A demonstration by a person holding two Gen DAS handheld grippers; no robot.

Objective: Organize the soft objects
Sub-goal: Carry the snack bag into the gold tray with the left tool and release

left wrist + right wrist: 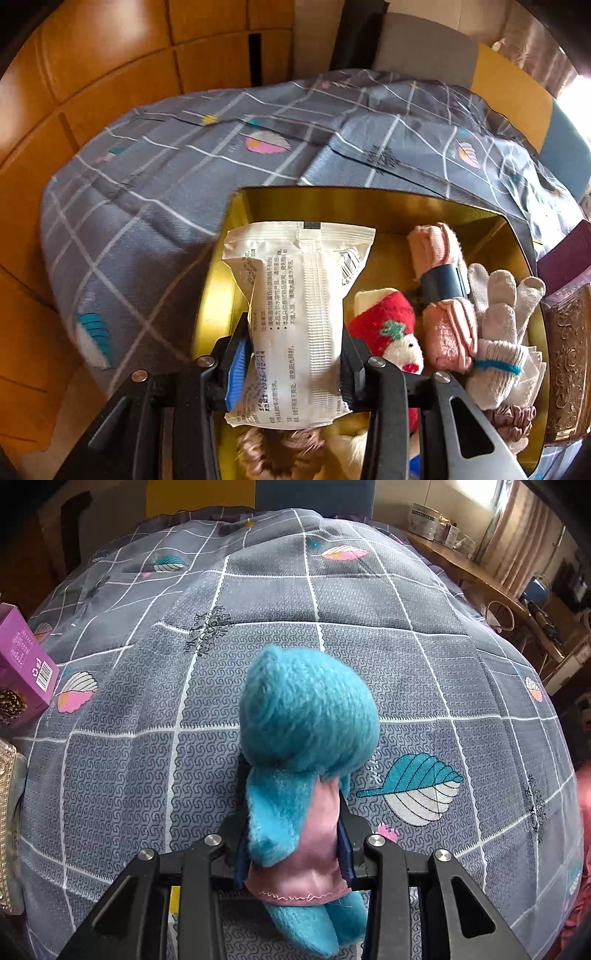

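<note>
**A:** A grey checked cloth (332, 635) with leaf prints covers the desk, wood panelling behind. What is in hand?

**B:** The left tongs (295, 365) are closed on a white sealed packet (299, 321), pinching it across its lower half above an open gold box (369, 206). The packet's film dents at the pads, so it looks light and squashy, probably slippery on its skin.

**A:** And the box?

**B:** It holds pink rolled socks (443, 295) in a dark band, a white knitted glove (498, 332), a red-capped knitted toy (388, 332) and a scrunchie (513, 417), packed close together.

**A:** The other side?

**B:** The right tongs (291, 853) are closed on a blue plush doll (306, 753) at its pink-skirted waist, head forward, over the cloth. A purple carton (26, 664) sits at the left edge.

**A:** Handling?

**B:** Both seem soft and nearly weightless. The doll's narrow waist looks the surest hold; its big head could flop. The packet is best held mid-body, away from the crimped seams.
</note>
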